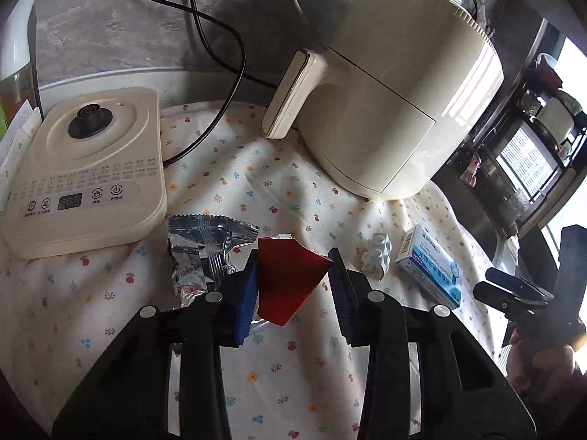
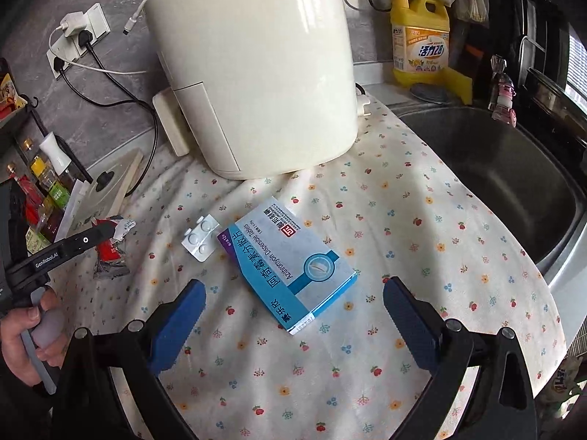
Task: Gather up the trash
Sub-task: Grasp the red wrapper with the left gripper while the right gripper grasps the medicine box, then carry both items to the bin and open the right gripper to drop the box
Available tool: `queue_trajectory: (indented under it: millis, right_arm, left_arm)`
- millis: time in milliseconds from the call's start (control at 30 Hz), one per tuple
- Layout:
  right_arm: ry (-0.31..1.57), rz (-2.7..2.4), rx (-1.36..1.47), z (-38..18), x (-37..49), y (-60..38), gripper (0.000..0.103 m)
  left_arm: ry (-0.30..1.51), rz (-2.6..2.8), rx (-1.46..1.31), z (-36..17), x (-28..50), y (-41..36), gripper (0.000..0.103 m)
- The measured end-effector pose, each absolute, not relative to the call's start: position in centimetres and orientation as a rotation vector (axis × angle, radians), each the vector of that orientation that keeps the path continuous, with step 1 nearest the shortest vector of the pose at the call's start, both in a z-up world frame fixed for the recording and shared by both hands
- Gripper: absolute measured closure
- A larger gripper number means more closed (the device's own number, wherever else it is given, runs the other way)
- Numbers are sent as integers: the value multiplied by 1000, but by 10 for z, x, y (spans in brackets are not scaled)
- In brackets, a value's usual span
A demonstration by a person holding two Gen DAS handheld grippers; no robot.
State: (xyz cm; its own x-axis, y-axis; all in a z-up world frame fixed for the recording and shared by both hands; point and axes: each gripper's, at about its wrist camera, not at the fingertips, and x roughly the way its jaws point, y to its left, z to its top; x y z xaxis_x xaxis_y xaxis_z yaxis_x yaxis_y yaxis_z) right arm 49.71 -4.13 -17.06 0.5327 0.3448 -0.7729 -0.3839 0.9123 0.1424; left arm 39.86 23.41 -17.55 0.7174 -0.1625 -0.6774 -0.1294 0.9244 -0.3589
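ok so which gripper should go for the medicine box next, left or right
Right. The right gripper is open, with the medicine box lying just ahead between its fingers. The left gripper is occupied with the red wrapper, and the box lies off to its side.

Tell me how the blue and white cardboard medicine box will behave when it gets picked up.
The blue and white cardboard medicine box lies flat on the floral cloth, so it probably won't roll or tip. It looks light, and thin card may dent under a hard squeeze. Its glossy faces could slip slightly.
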Motion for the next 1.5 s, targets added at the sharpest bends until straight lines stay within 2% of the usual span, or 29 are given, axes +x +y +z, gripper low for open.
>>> queue_trajectory:
  millis: [233, 433, 633, 667, 800, 833, 1167, 1500]
  right_arm:
    - [937, 480, -186, -190, 520, -18, 8]
    - [960, 446, -192, -202, 545, -9, 8]
    - [1000, 453, -171, -209, 551, 4, 9]
    - [1003, 466, -167, -209, 546, 6, 11]
    - [1012, 528, -230, -212, 521, 23, 37]
    - [1008, 540, -241, -212, 514, 25, 40]
    - [951, 570, -120, -185, 460, -10, 41]
    - [937, 539, -49, -163, 402, -122, 41]
  left_arm:
    - [754, 26, -444, -169, 359, 243, 66]
    - [681, 87, -475, -156, 310, 258, 66]
    - [683, 178, -521, -164, 264, 279, 66]
    - [679, 191, -527, -164, 258, 281, 66]
    - [670, 238, -556, -169, 238, 289, 66]
    - [669, 247, -558, -170, 233, 289, 66]
    - [669, 248, -548, -168, 219, 250, 66]
    - [688, 195, -517, -157, 223, 173, 66]
